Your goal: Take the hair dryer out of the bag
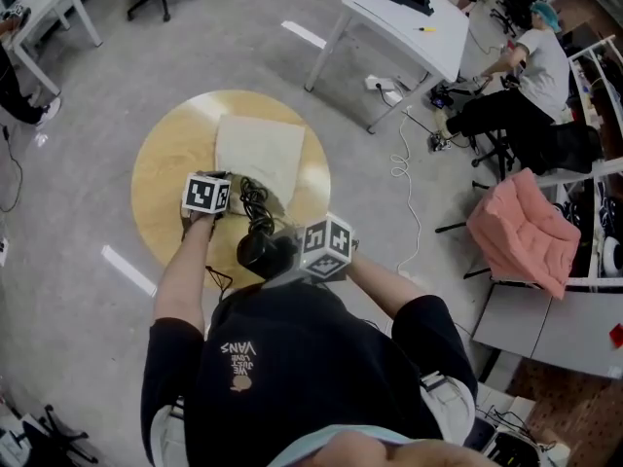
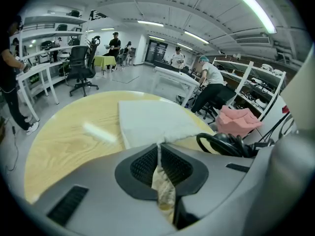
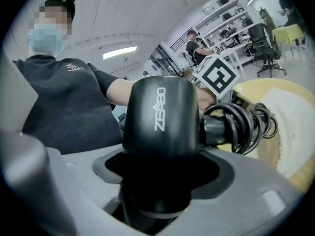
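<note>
A black hair dryer (image 3: pixel 160 132) with white lettering fills the right gripper view, and my right gripper (image 3: pixel 157 191) is shut on its body. In the head view the hair dryer (image 1: pixel 261 253) hangs above the near edge of the round table, its coiled black cord (image 1: pixel 255 202) trailing over the tabletop. The cream cloth bag (image 1: pixel 258 151) lies flat on the table. My left gripper (image 2: pixel 162 188) is shut on a corner of the bag (image 2: pixel 152 119) and holds it down; in the head view the left gripper (image 1: pixel 206 202) sits at the bag's near left corner.
The round wooden table (image 1: pixel 165 163) stands on a grey floor. A white desk (image 1: pixel 409 17) is at the back right, where a seated person (image 1: pixel 526 76) works. A pink cushioned chair (image 1: pixel 521 232) stands to the right. Office chairs and shelves line the room's edges.
</note>
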Demonstrator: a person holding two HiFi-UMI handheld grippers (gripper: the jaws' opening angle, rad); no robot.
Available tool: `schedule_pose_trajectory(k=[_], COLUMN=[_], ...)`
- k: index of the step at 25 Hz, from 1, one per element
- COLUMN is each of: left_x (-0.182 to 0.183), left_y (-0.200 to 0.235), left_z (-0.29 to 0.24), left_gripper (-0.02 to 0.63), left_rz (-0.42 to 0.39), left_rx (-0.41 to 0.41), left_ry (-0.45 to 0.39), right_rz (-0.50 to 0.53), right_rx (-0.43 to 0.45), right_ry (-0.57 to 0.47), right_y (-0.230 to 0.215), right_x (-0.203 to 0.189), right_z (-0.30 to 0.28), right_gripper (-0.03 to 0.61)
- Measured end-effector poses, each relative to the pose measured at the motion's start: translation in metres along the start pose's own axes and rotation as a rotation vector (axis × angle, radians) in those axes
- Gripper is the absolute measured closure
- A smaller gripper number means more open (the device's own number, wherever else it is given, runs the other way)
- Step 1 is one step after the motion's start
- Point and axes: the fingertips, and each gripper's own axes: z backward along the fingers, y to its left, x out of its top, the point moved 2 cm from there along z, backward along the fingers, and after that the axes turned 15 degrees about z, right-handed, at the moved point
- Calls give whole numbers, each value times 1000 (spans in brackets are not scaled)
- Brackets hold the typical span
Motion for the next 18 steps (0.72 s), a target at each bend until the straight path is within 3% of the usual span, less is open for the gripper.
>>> schedule_pose_trajectory(k=[4, 15, 18], left_x=[1, -5, -7], left_y=[0, -7, -9], left_z=[-2, 3, 7], left_gripper=[580, 578, 553], left_rz=[0, -78, -90], left_rx=[-4, -26, -33], left_ry=[4, -2, -14], right_rz=[3, -44, -40], right_rx=[-30, -242, -279], right_ry=[-61, -278, -313], right_y=[7, 1, -2], right_x=[12, 36, 41], right_z=[2, 23, 26], right_gripper=[222, 222, 221])
